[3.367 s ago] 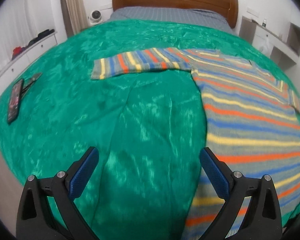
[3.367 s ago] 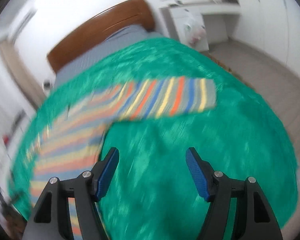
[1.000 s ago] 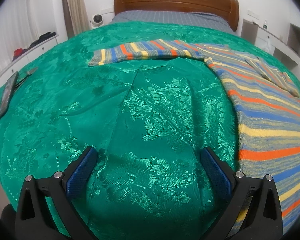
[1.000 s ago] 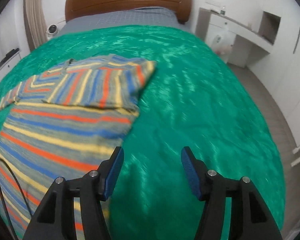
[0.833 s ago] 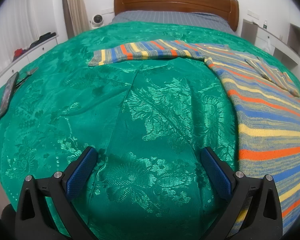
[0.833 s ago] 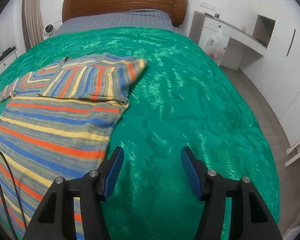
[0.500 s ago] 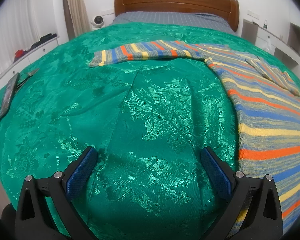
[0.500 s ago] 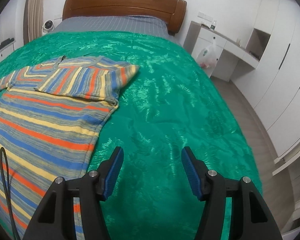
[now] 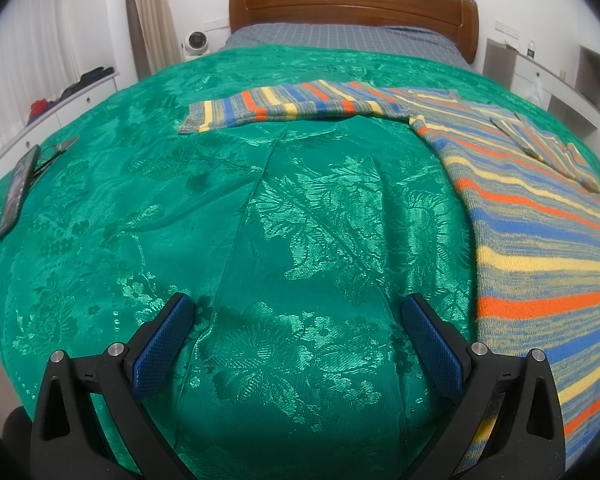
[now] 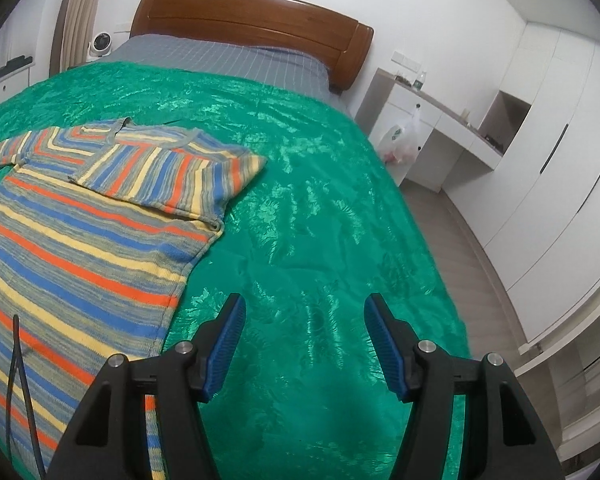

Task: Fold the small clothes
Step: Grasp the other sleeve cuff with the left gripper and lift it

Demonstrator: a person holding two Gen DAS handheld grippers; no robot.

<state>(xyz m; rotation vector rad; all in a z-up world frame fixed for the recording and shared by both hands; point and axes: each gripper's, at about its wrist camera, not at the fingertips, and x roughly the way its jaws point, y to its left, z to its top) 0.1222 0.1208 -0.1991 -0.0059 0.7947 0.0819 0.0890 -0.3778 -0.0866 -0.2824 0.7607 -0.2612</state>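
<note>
A striped sweater (image 9: 540,216) in blue, orange, yellow and grey lies flat on the green bedspread (image 9: 260,220). Its left sleeve (image 9: 284,106) stretches out sideways. Its right sleeve (image 10: 172,176) is folded in over the chest. My left gripper (image 9: 296,320) is open and empty above bare bedspread, left of the sweater's body. My right gripper (image 10: 304,320) is open and empty above bare bedspread (image 10: 320,208), just right of the sweater's side edge (image 10: 80,256).
A phone (image 9: 18,192) and glasses (image 9: 56,150) lie at the bed's left edge. A wooden headboard (image 9: 352,2) and grey sheet are at the far end. A white desk (image 10: 432,128) with a plastic bag (image 10: 398,140) and wardrobes stand on the right. A black cable (image 10: 16,380) hangs over the sweater.
The right sleeve, spread out 3.4 s ago, now lies folded over the chest. My right gripper has swung right over the last second. My left gripper has barely moved.
</note>
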